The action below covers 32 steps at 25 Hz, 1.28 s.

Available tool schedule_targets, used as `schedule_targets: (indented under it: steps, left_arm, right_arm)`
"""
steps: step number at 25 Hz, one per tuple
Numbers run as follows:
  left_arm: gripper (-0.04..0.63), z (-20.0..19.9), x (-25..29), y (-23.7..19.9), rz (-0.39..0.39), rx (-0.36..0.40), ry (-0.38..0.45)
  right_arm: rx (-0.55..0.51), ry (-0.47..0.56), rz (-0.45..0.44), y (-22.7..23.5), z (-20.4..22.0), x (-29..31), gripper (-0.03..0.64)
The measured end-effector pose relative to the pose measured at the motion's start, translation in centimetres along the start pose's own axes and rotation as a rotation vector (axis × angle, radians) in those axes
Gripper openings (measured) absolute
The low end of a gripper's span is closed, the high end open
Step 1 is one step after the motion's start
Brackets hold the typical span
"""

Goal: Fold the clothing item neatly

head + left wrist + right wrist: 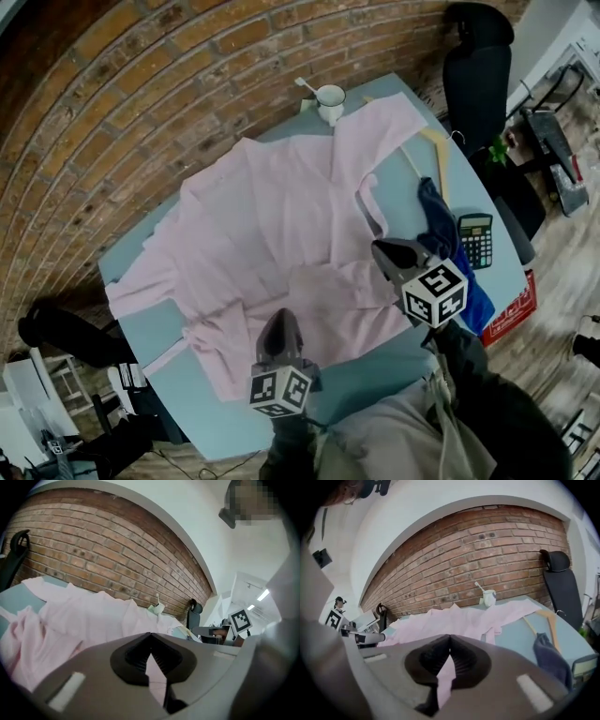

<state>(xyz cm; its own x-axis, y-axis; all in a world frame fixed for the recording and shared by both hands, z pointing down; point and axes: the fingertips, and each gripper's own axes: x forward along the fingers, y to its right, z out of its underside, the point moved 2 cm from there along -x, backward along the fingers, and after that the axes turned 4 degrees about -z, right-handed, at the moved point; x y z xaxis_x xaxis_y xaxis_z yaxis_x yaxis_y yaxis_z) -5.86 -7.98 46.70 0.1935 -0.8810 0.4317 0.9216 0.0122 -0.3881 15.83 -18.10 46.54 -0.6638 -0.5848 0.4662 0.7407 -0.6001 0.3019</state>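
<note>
A pale pink shirt (262,234) lies spread and rumpled over the light blue table (384,370), one sleeve reaching toward the far right corner. My left gripper (279,319) is at the shirt's near hem, shut on a fold of the pink cloth. In the left gripper view that gripper (151,637) has a strip of pink fabric (157,674) pinched between its closed jaws. My right gripper (379,247) is at the shirt's right edge, also shut on cloth. The right gripper view shows this gripper (449,639) with a pink strip (446,677) hanging from its closed jaws.
A white mug (330,98) with a spoon stands at the table's far edge. A wooden hanger (436,155), a dark blue garment (448,246) and a calculator (475,239) lie on the right. A black chair (478,75) stands beyond the table, a brick wall behind.
</note>
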Motion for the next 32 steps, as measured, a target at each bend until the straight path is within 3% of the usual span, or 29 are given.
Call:
schedule_targets:
  steps: [3,6,10,12,14,18,21,23,26,27,29,31,32]
  left_arm:
    - [0.008,-1.0,3.1,1.5,0.056,0.016,-0.020]
    - [0.008,-2.1,5.5,2.0,0.074,0.008,-0.008]
    - [0.008,-2.4,8.3,2.4,0.064,-0.016,-0.001]
    - [0.008,-1.9,9.3,2.8,0.070,-0.019,-0.016]
    - [0.008,-1.3,10.1,3.1,0.073,-0.025,-0.033]
    - [0.008,-0.4,11.2,3.1,0.066,-0.025,-0.057]
    - [0.008,0.2,11.4,2.6,0.059,-0.032,-0.066]
    - [0.008,0.3,11.5,2.1,0.052,-0.038,-0.069]
    - [0.008,0.2,11.4,1.7,0.045,-0.049,-0.075]
    - [0.008,0.1,11.3,1.6,0.046,-0.055,-0.077]
    - [0.008,0.0,11.1,1.4,0.050,-0.068,-0.076]
    - [0.008,-0.3,10.6,1.0,0.056,-0.086,-0.069]
    - [0.008,-0.5,10.3,0.8,0.058,-0.097,-0.063]
  right_arm:
    - [0.059,0.057,0.091,5.5,-2.1,0.9,0.002]
    - [0.211,0.051,0.137,13.0,-3.6,3.1,0.008]
    - [0.477,0.050,0.140,21.0,-4.6,6.6,0.151]
    - [0.553,0.043,0.137,23.3,-4.7,8.2,0.178]
    - [0.600,0.032,0.136,24.8,-4.8,9.7,0.187]
    - [0.604,-0.049,0.169,26.9,-4.3,12.2,0.187]
    - [0.621,-0.052,0.175,28.0,-4.4,13.5,0.187]
    - [0.597,-0.072,0.191,28.5,-4.8,14.3,0.180]
    - [0.444,-0.135,0.264,29.1,-5.1,14.7,0.049]
    - [0.385,-0.127,0.277,28.9,-5.5,14.5,0.014]
    - [0.274,-0.039,0.266,27.2,-7.1,13.4,0.012]
    - [0.060,0.061,0.263,23.6,-9.9,11.3,0.012]
    - [-0.117,0.084,0.271,21.0,-11.4,10.2,0.012]
